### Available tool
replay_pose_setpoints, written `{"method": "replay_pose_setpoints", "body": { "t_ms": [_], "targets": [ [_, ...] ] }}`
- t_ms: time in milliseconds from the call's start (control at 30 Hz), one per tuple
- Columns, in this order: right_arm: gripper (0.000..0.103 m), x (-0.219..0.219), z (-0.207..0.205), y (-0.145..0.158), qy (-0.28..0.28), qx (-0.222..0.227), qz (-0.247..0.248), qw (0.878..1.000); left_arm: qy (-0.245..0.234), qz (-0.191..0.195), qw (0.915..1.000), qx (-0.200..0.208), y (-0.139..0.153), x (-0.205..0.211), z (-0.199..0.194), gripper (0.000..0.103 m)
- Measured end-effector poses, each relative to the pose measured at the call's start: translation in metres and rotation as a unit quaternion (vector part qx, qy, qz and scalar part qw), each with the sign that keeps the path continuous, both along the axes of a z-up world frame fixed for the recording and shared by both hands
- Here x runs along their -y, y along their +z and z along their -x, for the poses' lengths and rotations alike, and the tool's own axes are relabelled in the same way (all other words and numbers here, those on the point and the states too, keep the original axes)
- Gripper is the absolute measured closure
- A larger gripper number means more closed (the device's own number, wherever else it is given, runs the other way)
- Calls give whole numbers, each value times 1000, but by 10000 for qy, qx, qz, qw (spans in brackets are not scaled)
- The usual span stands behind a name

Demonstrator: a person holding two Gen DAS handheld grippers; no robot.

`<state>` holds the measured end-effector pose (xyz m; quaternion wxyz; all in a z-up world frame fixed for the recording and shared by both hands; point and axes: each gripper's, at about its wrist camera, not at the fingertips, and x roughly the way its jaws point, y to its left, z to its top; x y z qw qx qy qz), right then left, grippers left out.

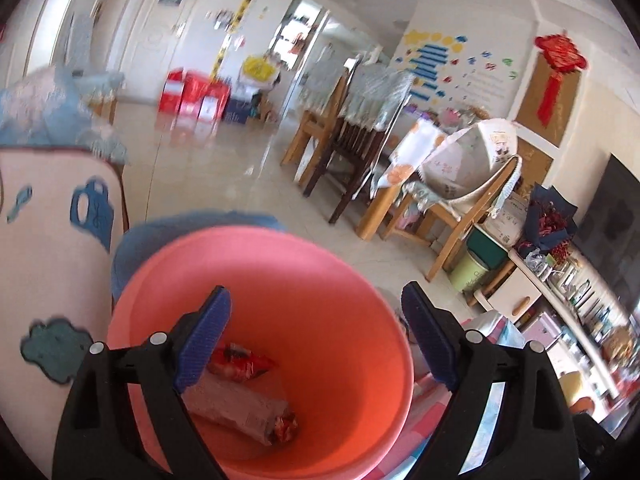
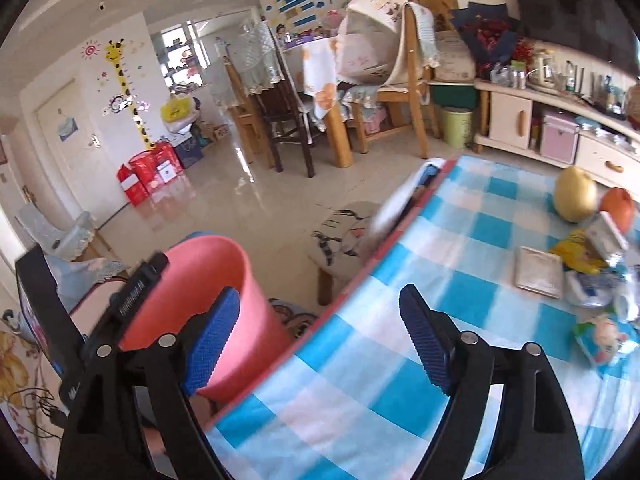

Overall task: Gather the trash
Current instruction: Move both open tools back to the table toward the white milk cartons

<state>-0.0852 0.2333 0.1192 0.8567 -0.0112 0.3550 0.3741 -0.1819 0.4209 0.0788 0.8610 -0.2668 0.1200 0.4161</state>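
- The left gripper (image 1: 316,332) is hanging over the mouth of the pink bin (image 1: 360,280), its two blue fingers spread wide apart and pinching nothing.
- Two pieces of trash are lying at the bottom of the bin: a pale rolled wrapper (image 1: 240,408) with its long axis running from upper left to lower right and its red-printed end pointing toward the lower right, and a red snack packet (image 1: 240,362) lying just beyond it, touching or nearly touching it.
- The right gripper (image 2: 320,332) is hovering over the near edge of the table, which is wearing a blue-and-white checked cloth (image 2: 460,240); its two fingers are likewise spread, with nothing between them.
- In the right wrist view the bin is standing upright just beside the table's left edge, mouth up, with the left gripper's black body right at its rim.
- Farther along the cloth, a flat grey tray-like packet (image 2: 538,272) is lying flat, and beyond it a loose pile of wrappers (image 2: 600,280) is sitting near the right edge; the blur is making an exact count there unsafe.
- One yellow fruit (image 2: 576,196) and one orange fruit (image 2: 618,204) are resting side by side at the far end.
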Motion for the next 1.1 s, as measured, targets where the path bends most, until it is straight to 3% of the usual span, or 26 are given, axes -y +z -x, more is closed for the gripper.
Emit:
{"method": "replay_pose_setpoints", "body": {
  "t_ms": [200,367,433,533,700,867,933,1033,1100],
  "targets": [
    [21,60,12,1,-102,290,468,9984,-128,-1265,9918,-106,18,19,-15,16],
    [12,104,19,-5,-323,605,741,9949,-296,-1141,9850,-1262,9,15,-54,17],
    [12,121,20,-9,-408,696,823,9933,-413,-1073,9785,-1714,5,16,-66,24],
    [12,146,15,-21,-602,708,871,9919,-377,-1127,9790,-1659,5,19,-66,24],
    [12,196,-10,-40,-1112,307,622,9914,-228,-1215,9817,-1445,7,20,-61,24],
    [12,242,-28,-43,-1674,271,530,9841,-419,-1133,9825,-1415,12,36,-67,24],
    [12,259,-36,-42,-1871,228,447,9811,-359,-1242,9792,-1562,10,41,-70,24],
    [12,284,-49,-39,-2202,141,317,9748,-222,-1098,9813,-1568,8,39,-69,24],
    [12,301,-56,-37,-2413,65,222,9702,-174,-1331,9768,-1670,7,45,-71,24]
  ]
}}
